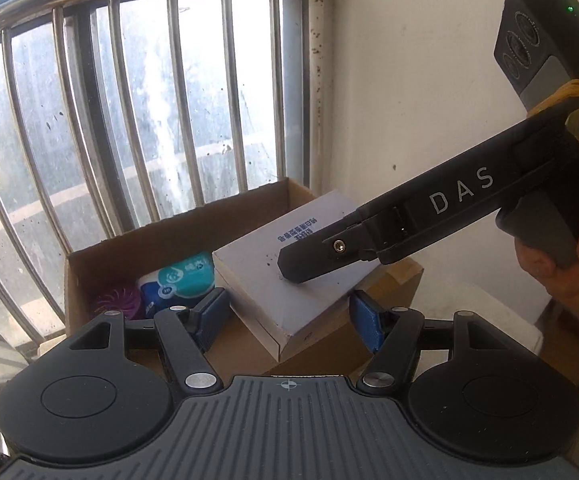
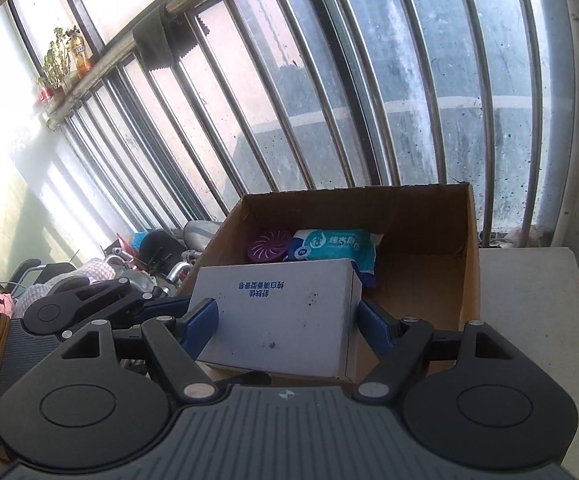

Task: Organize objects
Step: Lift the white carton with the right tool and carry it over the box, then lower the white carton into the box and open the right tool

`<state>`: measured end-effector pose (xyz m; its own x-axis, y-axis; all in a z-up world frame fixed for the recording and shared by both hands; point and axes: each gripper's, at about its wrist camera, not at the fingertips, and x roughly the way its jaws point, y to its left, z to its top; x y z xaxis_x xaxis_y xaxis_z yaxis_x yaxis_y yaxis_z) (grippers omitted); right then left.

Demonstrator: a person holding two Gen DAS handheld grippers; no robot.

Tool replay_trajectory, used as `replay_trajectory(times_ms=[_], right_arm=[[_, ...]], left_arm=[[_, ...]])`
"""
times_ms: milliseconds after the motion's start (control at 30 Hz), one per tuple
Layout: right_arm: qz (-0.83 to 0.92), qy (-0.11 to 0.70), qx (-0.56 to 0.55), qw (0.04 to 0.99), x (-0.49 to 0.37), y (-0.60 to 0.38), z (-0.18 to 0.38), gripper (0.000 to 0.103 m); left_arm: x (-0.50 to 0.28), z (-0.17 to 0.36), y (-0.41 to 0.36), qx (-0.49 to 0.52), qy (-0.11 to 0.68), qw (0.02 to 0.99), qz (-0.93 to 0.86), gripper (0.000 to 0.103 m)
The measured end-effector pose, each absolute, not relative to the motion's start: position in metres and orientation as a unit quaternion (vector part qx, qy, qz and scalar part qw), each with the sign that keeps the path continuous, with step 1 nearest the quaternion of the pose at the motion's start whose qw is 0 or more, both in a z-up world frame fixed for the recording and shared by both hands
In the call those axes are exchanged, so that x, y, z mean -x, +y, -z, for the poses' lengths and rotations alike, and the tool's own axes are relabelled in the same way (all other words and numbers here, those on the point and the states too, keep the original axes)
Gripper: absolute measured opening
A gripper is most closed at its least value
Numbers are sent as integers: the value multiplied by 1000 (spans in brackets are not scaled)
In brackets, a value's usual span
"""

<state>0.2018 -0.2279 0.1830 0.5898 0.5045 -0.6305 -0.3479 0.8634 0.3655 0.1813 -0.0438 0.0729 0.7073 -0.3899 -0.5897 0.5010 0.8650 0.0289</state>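
White box [image 2: 285, 312] with upside-down blue print sits between my right fingers [image 2: 203, 320], whose blue pads press its two sides, so my right gripper [image 2: 287, 326] holds it tilted over the near edge of the open cardboard box [image 2: 469, 264]. Seen from my left wrist, the same white box [image 1: 265, 280] hangs at a slant above the carton's near wall, one corner pointing down toward me, with the right gripper [image 1: 309, 260] reaching in from the right and gripping it across the top.

My left gripper [image 1: 289, 318] is spread wide; its fingers [image 1: 213, 312] stand either side of the white box's lower corner, and I cannot tell whether they touch it.

Inside the cardboard box [image 1: 137, 248], at the far left of its floor, lie a purple round disc with a fan pattern [image 2: 267, 245] and, just beside it to the right, a blue and white soft pack of wipes [image 2: 335, 250]. The right part of the carton's floor shows bare cardboard.

The carton stands on a pale bench [image 2: 529, 300] against a barred window [image 2: 329, 80]. On the far left sill a small potted plant [image 2: 55, 62] stands beside an orange bottle [image 2: 81, 54].
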Motion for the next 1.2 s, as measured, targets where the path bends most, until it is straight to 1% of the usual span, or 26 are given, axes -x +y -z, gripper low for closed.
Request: replay_trajectory(times_ms=[100, 233, 400, 467, 500, 600, 733, 1067, 1200], right_arm=[[-228, 411, -106, 876, -233, -228, -173, 80], [-208, 469, -116, 851, -277, -223, -146, 80], [-182, 518, -116, 828, -313, -219, -119, 80], [-174, 530, -91, 825, -318, -212, -113, 80], [-170, 547, -71, 817, -322, -205, -110, 80], [-155, 583, -56, 796, -328, -194, -96, 79], [-137, 605, -43, 783, -331, -189, -82, 75], [-117, 625, -53, 770, -343, -189, -73, 77], [-118, 623, -54, 771, -342, -188, -80, 77]], left_arm=[[-214, -62, -45, -87, 334, 906, 244, 66], [-259, -41, -44, -73, 422, 868, 252, 66], [-302, -20, -45, -59, 494, 830, 252, 66], [-315, -11, -51, -78, 538, 799, 258, 66], [-318, -7, -52, -82, 550, 790, 258, 66], [-320, 10, -58, -102, 583, 761, 265, 66], [-321, 23, -57, -102, 597, 749, 269, 65], [-320, 26, -52, -110, 587, 752, 279, 65], [-312, 25, -39, -91, 585, 755, 282, 65]])
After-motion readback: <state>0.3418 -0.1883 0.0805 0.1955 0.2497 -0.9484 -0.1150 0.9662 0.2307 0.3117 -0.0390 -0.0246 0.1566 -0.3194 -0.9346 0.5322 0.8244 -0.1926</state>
